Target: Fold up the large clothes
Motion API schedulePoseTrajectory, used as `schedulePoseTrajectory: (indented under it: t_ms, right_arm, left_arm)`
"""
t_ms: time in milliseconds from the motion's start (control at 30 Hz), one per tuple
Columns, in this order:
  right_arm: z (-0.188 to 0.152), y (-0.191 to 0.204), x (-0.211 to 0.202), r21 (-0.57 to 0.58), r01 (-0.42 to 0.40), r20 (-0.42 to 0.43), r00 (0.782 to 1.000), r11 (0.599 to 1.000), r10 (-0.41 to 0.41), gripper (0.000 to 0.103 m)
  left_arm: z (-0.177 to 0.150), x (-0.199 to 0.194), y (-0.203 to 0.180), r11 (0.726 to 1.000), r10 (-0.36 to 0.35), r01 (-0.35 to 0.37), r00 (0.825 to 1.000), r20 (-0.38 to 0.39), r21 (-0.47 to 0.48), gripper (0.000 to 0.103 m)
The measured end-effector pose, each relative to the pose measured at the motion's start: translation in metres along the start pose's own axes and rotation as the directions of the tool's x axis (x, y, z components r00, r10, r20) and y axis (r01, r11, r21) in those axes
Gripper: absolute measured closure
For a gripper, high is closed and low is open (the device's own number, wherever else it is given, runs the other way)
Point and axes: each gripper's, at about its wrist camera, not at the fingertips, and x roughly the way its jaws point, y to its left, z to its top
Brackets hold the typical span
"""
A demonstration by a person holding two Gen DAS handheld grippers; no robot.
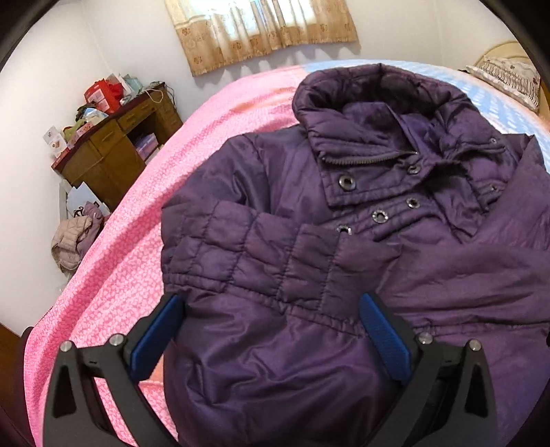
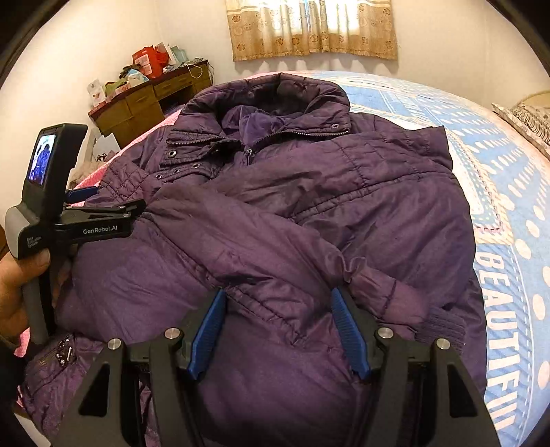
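Between the spread blue pads of the right gripper [image 2: 278,330] and of the left gripper [image 1: 271,330], both released, lies one purple jacket [image 2: 275,213] with two sleeves folded across, on one bed [image 2: 508,192], beyond it one desk [image 2: 144,99].

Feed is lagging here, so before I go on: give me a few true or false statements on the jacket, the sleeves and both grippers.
1. The purple jacket lies front up on the bed, collar toward the curtained window. True.
2. Both sleeves are spread straight out to the sides. False: both sleeves are folded across the chest, the right sleeve's cuff resting on the body.
3. The right gripper is open. True: its blue pads stand apart over the fabric.
4. The left gripper is clamped on the collar. False: it is open over the lower body of the jacket.
5. The jacket lies on a bare wooden floor. False: it lies on pink and blue bedding.
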Motion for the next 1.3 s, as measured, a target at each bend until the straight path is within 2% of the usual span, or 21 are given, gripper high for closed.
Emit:
schedulePoseTrajectory:
  t_ms: [267, 667, 933, 1300]
  right_arm:
    - [0.0, 0.007, 0.002, -0.04, 0.048, -0.011, 0.999, 0.998, -0.048, 0.038]
    - [-0.001, 0.014, 0.006, -0.076, 0.092, -0.011, 0.996, 0.993, -0.093, 0.038]
    - [-0.001, 0.019, 0.007, -0.102, 0.126, -0.008, 0.992, 0.987, -0.128, 0.038]
    - [-0.002, 0.02, 0.008, -0.105, 0.13, -0.006, 0.991, 0.986, -0.132, 0.038]
  left_arm:
    - [0.003, 0.002, 0.0, 1.0, -0.005, 0.005, 1.0, -0.019, -0.003, 0.0]
    - [-0.001, -0.001, -0.009, 0.998, 0.057, -0.057, 0.998, 0.007, 0.032, 0.0]
    - [-0.008, -0.008, -0.022, 0.983, 0.157, -0.162, 0.986, 0.054, 0.09, 0.0]
    - [-0.009, -0.008, -0.021, 0.984, 0.153, -0.157, 0.987, 0.051, 0.089, 0.0]
